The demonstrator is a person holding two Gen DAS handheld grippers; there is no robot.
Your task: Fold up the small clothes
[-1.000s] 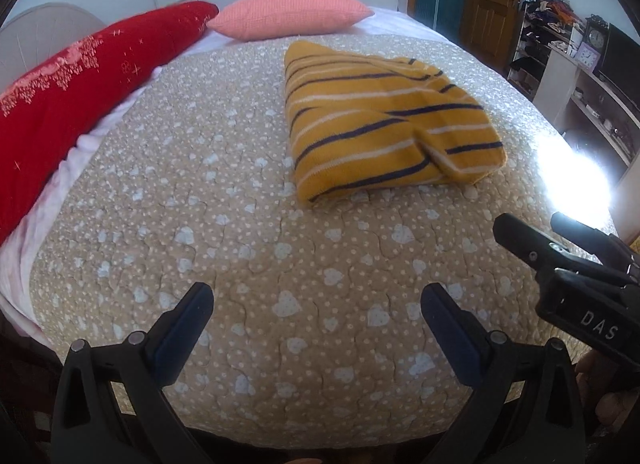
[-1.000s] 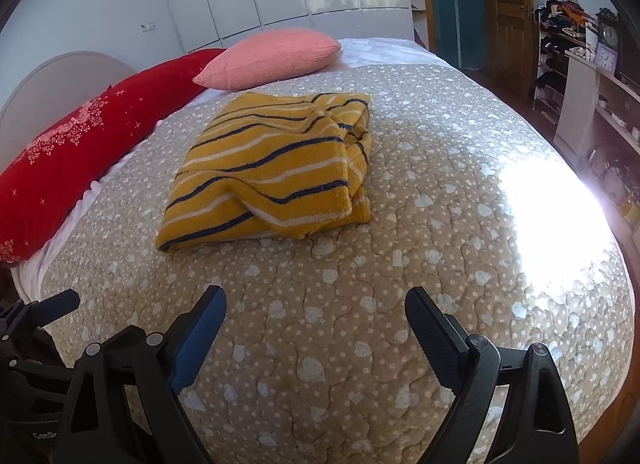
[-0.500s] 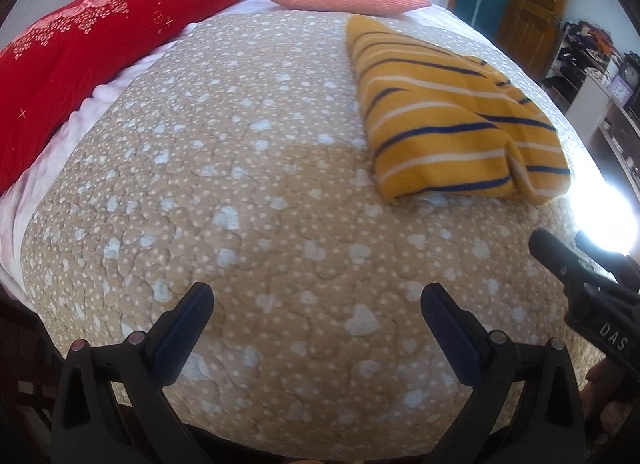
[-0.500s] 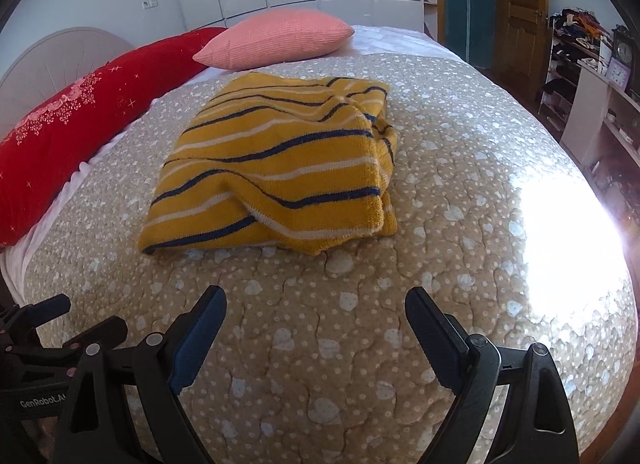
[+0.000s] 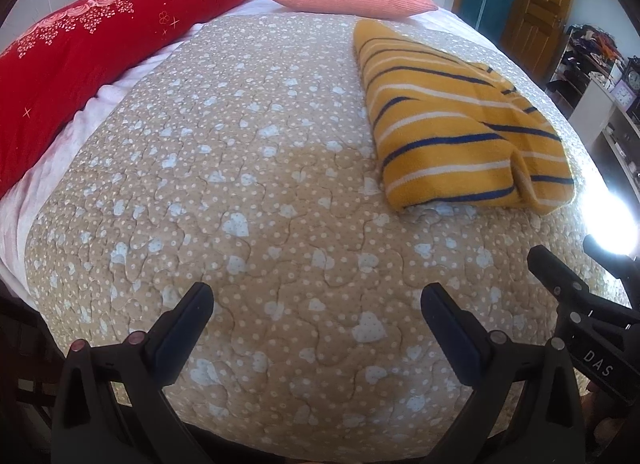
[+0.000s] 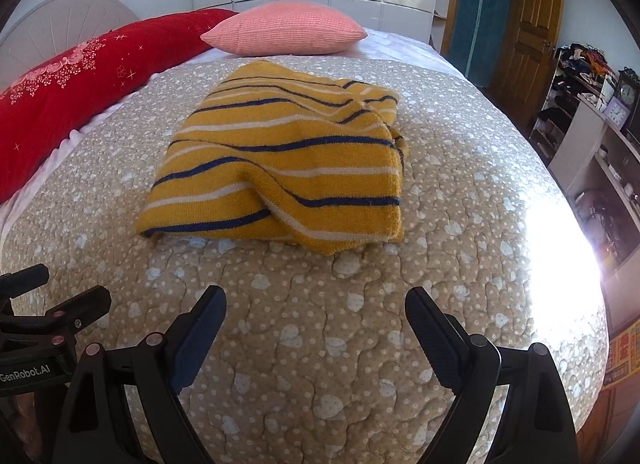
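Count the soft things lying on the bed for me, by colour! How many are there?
Red: 1, the long pillow
Pink: 1, the cushion
Yellow with stripes: 1, the folded sweater
Total: 3, all lying on the quilt

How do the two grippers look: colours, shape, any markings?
Both the left gripper and the right gripper have black, clamp-like frames with small round rivets and two dark blue padded fingers. White lettering shows: "DAS" on the right one, "GenRobot.AI" on the left.
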